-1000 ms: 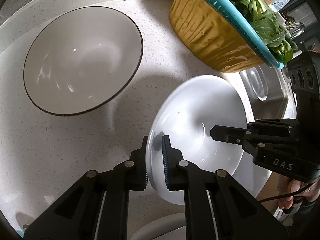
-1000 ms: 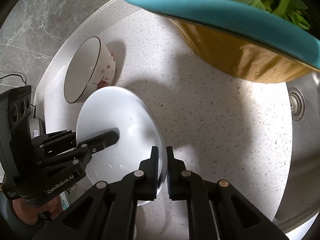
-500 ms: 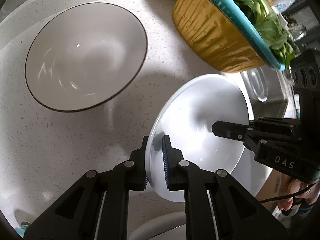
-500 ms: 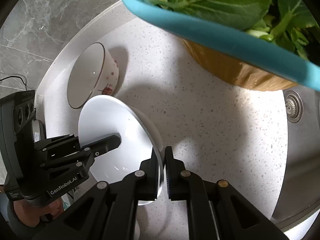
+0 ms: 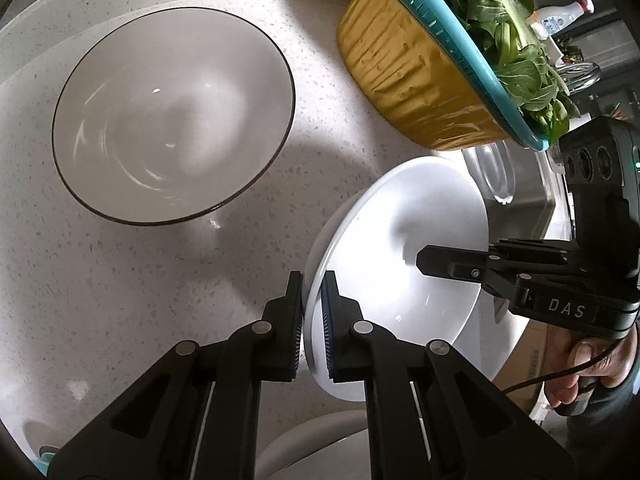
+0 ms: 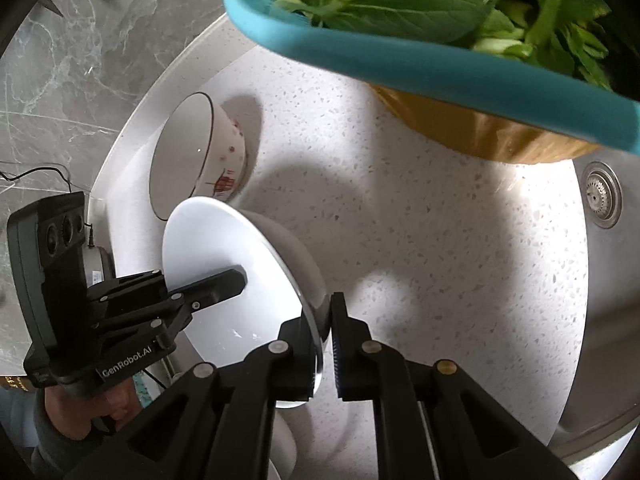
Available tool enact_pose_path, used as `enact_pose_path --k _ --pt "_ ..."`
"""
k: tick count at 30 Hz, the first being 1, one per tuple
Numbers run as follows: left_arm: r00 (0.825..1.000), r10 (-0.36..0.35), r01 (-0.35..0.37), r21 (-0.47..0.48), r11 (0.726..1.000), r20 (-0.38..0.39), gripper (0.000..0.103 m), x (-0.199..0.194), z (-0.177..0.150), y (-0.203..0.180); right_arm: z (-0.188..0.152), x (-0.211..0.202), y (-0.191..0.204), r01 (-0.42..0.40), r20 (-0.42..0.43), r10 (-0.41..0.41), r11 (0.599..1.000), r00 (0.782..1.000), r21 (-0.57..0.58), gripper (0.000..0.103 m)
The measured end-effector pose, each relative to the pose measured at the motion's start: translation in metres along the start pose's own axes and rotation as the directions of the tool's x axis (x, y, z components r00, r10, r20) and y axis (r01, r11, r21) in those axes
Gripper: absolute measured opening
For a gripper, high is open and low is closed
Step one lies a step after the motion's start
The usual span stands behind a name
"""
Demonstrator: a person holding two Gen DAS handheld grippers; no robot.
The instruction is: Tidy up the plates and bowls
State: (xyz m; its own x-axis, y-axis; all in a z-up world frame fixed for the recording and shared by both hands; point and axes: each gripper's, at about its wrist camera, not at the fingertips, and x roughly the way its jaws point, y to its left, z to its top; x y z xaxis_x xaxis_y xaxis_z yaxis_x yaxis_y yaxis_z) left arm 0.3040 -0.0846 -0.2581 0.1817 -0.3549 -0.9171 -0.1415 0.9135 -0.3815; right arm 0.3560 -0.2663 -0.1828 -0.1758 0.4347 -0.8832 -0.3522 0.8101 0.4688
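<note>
A white bowl [image 5: 404,240] is held between both grippers above the speckled counter. My left gripper [image 5: 311,320] is shut on its near rim. My right gripper [image 6: 325,344] is shut on the opposite rim, and the white bowl [image 6: 224,248] is tilted in that view. The right gripper also shows in the left wrist view [image 5: 448,262]. The left gripper also shows in the right wrist view [image 6: 224,282]. A larger bowl with a dark rim [image 5: 172,116] stands on the counter to the left. It shows red marks on its side in the right wrist view [image 6: 200,160].
A yellow basin topped by a teal colander of greens [image 5: 432,52] stands at the back right, close above the right gripper [image 6: 420,68]. A sink with a drain [image 6: 600,196] lies to the right. Another white dish [image 5: 316,452] sits under the left gripper. A marble wall [image 6: 80,60] rises at the back.
Both grippers have lifted the white bowl higher and tilted it more. The colander looms closer in the right wrist view.
</note>
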Motion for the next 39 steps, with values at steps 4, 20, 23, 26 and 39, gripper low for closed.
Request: enact_pose_path --k 4,20,23,26,39 --pt "1.000 -0.007 0.007 -0.004 1.000 -0.020 0.007 0.000 0.001 0.002 0.000 -0.002 -0.004 -0.012 -0.007 0.013 1.000 1.000 0.013 0.009" --pt "1.000 0.003 -0.003 0.007 1.000 -0.004 0.007 -0.045 -0.018 -0.002 -0.011 -0.028 0.024 -0.032 -0.002 0.032 0.999 0.999 -0.029 0.010" --pt "1.000 0.008 -0.008 0.006 1.000 0.002 0.007 -0.057 -0.027 -0.001 -0.017 -0.033 0.033 -0.033 -0.004 0.033 0.998 0.999 -0.050 0.010" --pt "1.000 0.013 -0.013 0.006 1.000 0.005 0.007 -0.068 -0.039 -0.001 -0.024 -0.037 0.042 -0.036 -0.007 0.036 0.997 0.999 -0.061 0.010" --pt "1.000 0.013 -0.013 -0.028 1.000 -0.003 0.007 -0.088 -0.103 0.007 -0.072 -0.032 0.068 -0.059 -0.061 0.054 0.995 0.997 -0.086 0.011"
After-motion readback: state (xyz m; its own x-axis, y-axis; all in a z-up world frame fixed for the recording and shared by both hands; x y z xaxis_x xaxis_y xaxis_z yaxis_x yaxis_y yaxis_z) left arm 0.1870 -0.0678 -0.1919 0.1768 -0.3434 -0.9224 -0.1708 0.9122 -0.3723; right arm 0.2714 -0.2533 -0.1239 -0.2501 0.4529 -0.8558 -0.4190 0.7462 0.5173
